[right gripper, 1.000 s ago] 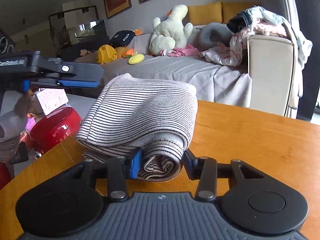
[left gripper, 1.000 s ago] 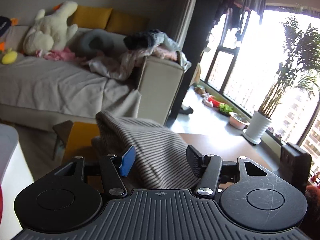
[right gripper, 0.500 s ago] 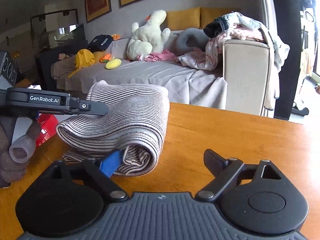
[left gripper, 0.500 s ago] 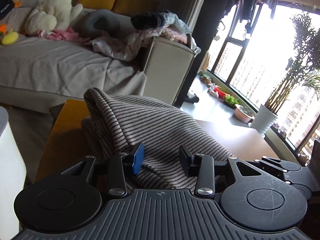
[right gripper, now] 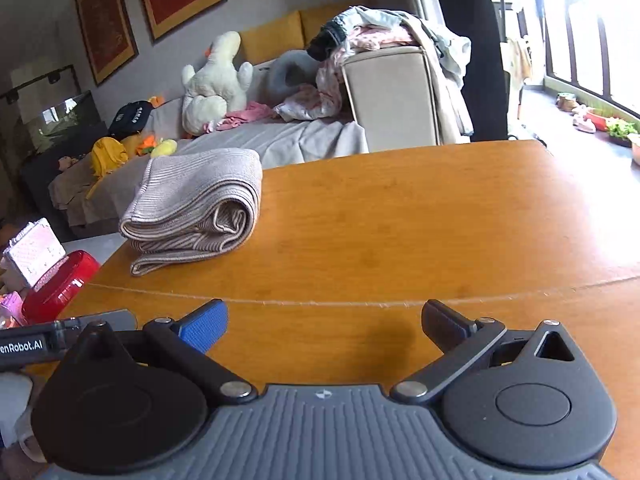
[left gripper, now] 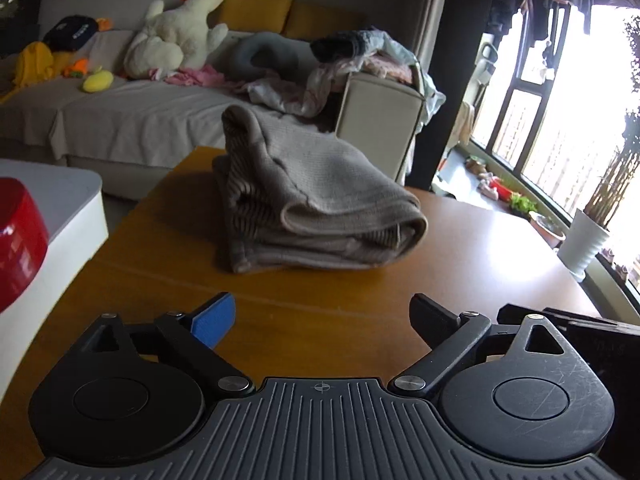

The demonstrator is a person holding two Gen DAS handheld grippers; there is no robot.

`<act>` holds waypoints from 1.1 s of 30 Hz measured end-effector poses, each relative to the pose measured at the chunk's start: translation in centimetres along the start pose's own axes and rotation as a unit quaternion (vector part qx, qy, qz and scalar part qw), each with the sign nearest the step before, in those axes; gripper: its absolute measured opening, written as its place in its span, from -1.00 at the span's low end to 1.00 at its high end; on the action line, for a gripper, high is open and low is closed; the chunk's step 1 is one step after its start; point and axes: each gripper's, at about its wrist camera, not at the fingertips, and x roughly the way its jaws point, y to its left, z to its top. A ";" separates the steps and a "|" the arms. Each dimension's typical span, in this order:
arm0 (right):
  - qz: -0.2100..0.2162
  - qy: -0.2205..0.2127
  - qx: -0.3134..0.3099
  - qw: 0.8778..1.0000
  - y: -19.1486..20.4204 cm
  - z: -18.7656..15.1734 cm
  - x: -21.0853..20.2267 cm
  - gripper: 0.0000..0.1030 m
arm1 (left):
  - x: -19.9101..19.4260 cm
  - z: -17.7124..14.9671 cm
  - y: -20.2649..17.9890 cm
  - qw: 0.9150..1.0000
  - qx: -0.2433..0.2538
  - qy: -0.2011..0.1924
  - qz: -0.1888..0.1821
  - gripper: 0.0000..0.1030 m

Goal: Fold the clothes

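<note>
L wrist view: wood bench (left gripper: 360,280) w/ folded striped garment (left gripper: 304,208) at mid-far end, sofa (left gripper: 132,120) behind, windows at right. Left gripper (left gripper: 324,318) jaws opening, nothing betw them, garment well apart. Dark block at lower right cut off, unclear.

R wrist view: same bench (right gripper: 420,220); garment (right gripper: 196,208) near left edge. Right gripper (right gripper: 325,322) jaws wide, empty. Red item (right gripper: 56,284) beside bench, partly hidden.
</note>
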 end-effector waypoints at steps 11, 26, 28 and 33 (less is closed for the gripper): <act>-0.056 0.054 -0.097 0.992 1.3 0.6 2.7 1.00 | 0.0 -2.6 -2.9 0.992 0.020 0.029 0.120 1.00; -0.031 0.052 -0.115 0.991 0.4 1.8 4.0 1.00 | 2.7 -1.1 -3.4 0.990 0.046 0.038 0.124 1.00; -0.034 0.051 -0.112 0.992 0.3 1.8 3.9 1.00 | 2.8 -1.1 -3.6 0.991 0.053 0.039 0.116 1.00; -0.036 0.051 -0.110 0.992 0.2 1.8 3.9 1.00 | 2.9 -1.2 -3.6 0.991 0.053 0.039 0.115 1.00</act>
